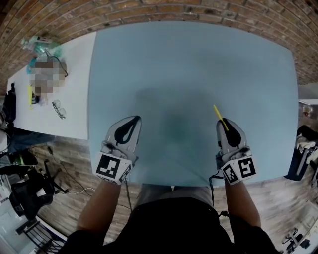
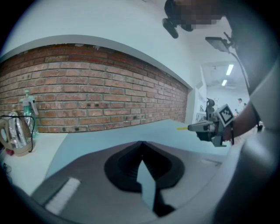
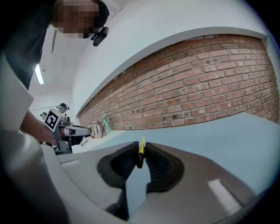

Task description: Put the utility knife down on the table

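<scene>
The right hand-held gripper [image 3: 141, 148] is clamped on the utility knife [image 3: 141, 149]. Its two ribbed pads press on the knife's slim body from either side. The knife's yellow end sticks out forward past the jaw tips, and in the head view it angles a little to the left of the line the jaws point along. The knife is carried in the jaws and does not lie on the pale blue desk [image 1: 198, 64] spread out below and ahead of it.

The left hand-held gripper [image 2: 141, 144] is off to the left of the right one, well apart from it. Its jaw tips meet with nothing between them, and only desk surface shows through the gap behind the tips. Both hand-held grippers point away from the person across the desk, near its close edge.

Beyond the desk's far edge, ahead of both, runs a brick wall [image 1: 149, 10]. Further left of the left hand-held gripper a white desk [image 1: 74, 89] adjoins the blue one, with a pair of glasses [image 1: 58, 109] on it.
</scene>
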`<action>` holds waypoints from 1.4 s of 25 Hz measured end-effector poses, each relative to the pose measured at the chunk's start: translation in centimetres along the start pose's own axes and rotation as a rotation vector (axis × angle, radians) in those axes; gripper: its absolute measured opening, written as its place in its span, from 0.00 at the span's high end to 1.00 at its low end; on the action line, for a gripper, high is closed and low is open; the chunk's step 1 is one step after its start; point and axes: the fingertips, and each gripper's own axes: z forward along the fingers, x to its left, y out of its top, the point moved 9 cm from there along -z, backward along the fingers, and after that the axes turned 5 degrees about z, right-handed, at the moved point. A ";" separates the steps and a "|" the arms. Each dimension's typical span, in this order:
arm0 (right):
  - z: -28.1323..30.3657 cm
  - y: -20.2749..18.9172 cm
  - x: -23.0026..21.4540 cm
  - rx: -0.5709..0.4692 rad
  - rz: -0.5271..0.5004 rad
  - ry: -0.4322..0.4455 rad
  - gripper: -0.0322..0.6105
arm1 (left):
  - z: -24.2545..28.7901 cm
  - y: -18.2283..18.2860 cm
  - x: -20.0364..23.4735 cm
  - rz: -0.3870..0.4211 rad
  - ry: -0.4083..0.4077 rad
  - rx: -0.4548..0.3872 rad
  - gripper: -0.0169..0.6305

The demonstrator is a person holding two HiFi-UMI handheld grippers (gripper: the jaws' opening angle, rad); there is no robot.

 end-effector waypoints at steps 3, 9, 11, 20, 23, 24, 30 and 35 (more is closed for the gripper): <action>0.2 -0.5 -0.3 0.008 0.007 -0.002 0.87 | 0.3 -0.2 -0.1 -0.004 0.004 0.007 0.97; 0.7 -0.9 -0.4 0.017 0.015 -0.001 0.87 | 0.4 -0.8 0.0 -0.018 -0.003 0.025 0.97; 0.8 -1.0 -0.4 0.022 0.014 0.001 0.87 | 0.6 -1.0 0.0 -0.017 -0.004 0.029 0.97; 1.2 -1.5 -0.7 0.048 0.015 0.007 0.87 | 1.1 -1.5 -0.3 -0.029 -0.011 0.035 0.97; 1.4 -1.8 -0.7 0.056 0.016 0.011 0.87 | 1.2 -1.8 -0.2 -0.024 -0.007 0.039 0.97; 1.5 -1.9 -0.7 0.059 0.016 0.012 0.87 | 1.2 -1.8 -0.2 -0.026 -0.007 0.040 0.97; 1.9 -2.2 -1.0 0.076 0.012 0.014 0.87 | 1.7 -2.3 -0.3 -0.054 -0.016 0.046 0.97; 2.1 -2.7 -1.2 0.088 0.016 0.010 0.87 | 1.8 -2.5 -0.6 -0.048 -0.019 0.040 0.97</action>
